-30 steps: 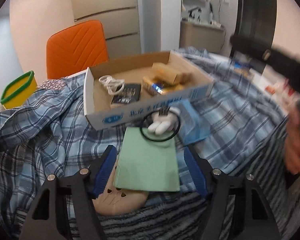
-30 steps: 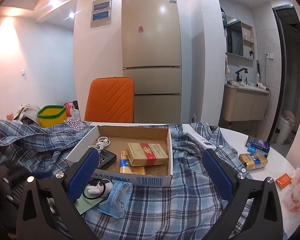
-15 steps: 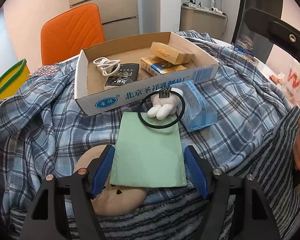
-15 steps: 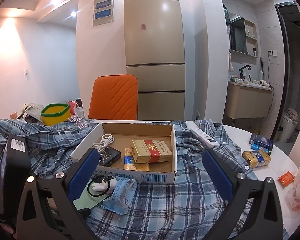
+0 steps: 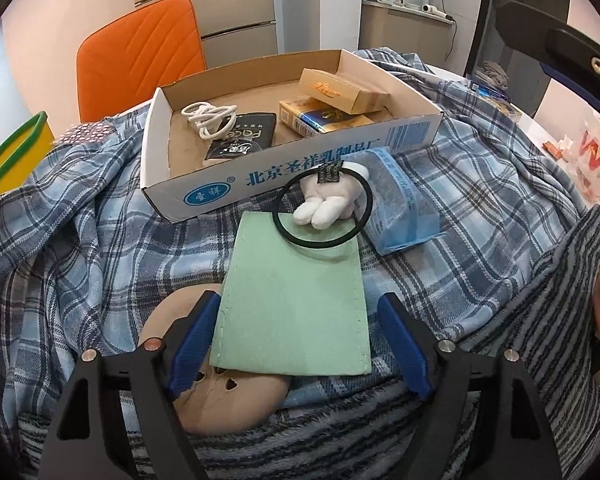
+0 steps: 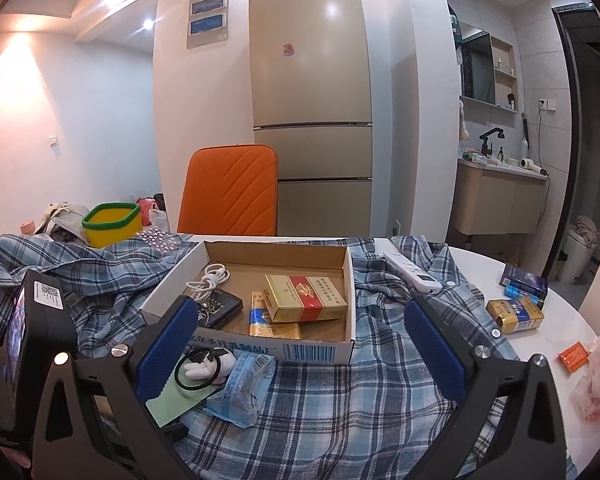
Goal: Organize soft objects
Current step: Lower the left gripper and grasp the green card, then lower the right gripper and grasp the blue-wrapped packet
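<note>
The left gripper [image 5: 298,338] is angled down over the plaid shirt [image 5: 100,240], and its jaws are opening. The near end of a green cloth [image 5: 296,300] lies between the blue pads [image 5: 194,338]; the left pad is seen at the cloth's edge, the right pad stands clear of it, and no squeeze is visible. Under the cloth's near edge a beige mask-like piece [image 5: 228,404] with small cut-outs is partly covered. A striped fuzzy fabric [image 5: 340,432] is spread nearest the camera.

On the cloth's far end a black hair tie [image 5: 320,208] with a white plush charm [image 5: 326,204] is laid, and a blue tissue pack [image 5: 396,204] lies just to its right, touching the tie. Just beyond them stands an open cardboard box [image 5: 300,168], in which a coiled white cable [image 5: 210,118], a black packet [image 5: 240,140] and two cigarette boxes [image 5: 332,104] are held.

The right gripper [image 6: 300,338] is held low over the shirt with its jaws wide apart and nothing between them; the box is framed by them farther off. A white remote [image 6: 412,272] rests on the shirt to the right, and loose cigarette packs [image 6: 516,314] lie on the white table [image 6: 560,328]. Behind the table are seen an orange chair [image 6: 232,192], a yellow tub [image 6: 110,220] and a fridge [image 6: 310,100].
</note>
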### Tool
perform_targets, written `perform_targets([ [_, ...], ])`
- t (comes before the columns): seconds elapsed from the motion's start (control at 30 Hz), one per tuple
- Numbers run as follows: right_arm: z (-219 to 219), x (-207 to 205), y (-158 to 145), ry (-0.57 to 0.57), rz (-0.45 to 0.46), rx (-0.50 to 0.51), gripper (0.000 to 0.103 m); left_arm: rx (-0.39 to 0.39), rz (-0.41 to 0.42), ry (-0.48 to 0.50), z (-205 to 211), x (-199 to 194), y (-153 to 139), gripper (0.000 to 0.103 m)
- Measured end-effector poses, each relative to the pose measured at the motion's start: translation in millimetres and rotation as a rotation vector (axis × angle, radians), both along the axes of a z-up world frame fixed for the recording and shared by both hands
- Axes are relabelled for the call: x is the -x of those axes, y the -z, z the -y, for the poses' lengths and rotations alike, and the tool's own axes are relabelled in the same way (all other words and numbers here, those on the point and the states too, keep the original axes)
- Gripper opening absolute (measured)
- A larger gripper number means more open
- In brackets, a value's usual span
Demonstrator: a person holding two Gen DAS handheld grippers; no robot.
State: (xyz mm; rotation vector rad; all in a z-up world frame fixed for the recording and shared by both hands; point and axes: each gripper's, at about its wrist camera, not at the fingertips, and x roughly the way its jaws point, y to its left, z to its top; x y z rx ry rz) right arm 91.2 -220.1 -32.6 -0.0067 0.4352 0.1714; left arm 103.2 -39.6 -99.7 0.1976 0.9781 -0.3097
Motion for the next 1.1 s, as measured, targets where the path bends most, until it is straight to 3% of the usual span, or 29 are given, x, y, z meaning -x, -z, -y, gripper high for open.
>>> perform_targets([
  [0.03,0.2,-0.2,0.3,0.001,-0.001,0.000,0.103,-0.008,0.005,-0.012,-0.9,-0.1,0.0,0.073],
  [0.27,1.1,-0.2,0.9,0.004,0.000,-0.001,0.103,-0.005,0.059,-0.013,-1.6,6.9,-7.9,0.072],
  [0.43,10.2,-0.4,-1.0,0.020,-0.006,-0.022,0.103,0.056,0.122,-0.066,-17.0,11.8,-22.7,0.072],
  [0.63,26.2,-11.6,-2.1,0.058,-0.069,-0.083,0.103,0.115,0.392,-0.064,-22.6,45.6,-57.8,0.072],
  [0.77,19.7,-19.2,0.8,0.039,-0.141,-0.076,0.103,0.122,0.539,-0.131,-28.9,60.6,-74.2,0.072],
  [0.93,1.9,-31.9,5.7,0.009,-0.281,-0.071,0.102,0.154,0.551,-0.193,-39.9,59.1,-77.7,0.072],
  [1.1,-16.7,-44.8,12.4,-0.032,-0.362,-0.076,0.101,0.127,0.541,-0.238,-43.3,55.6,-78.0,0.072],
])
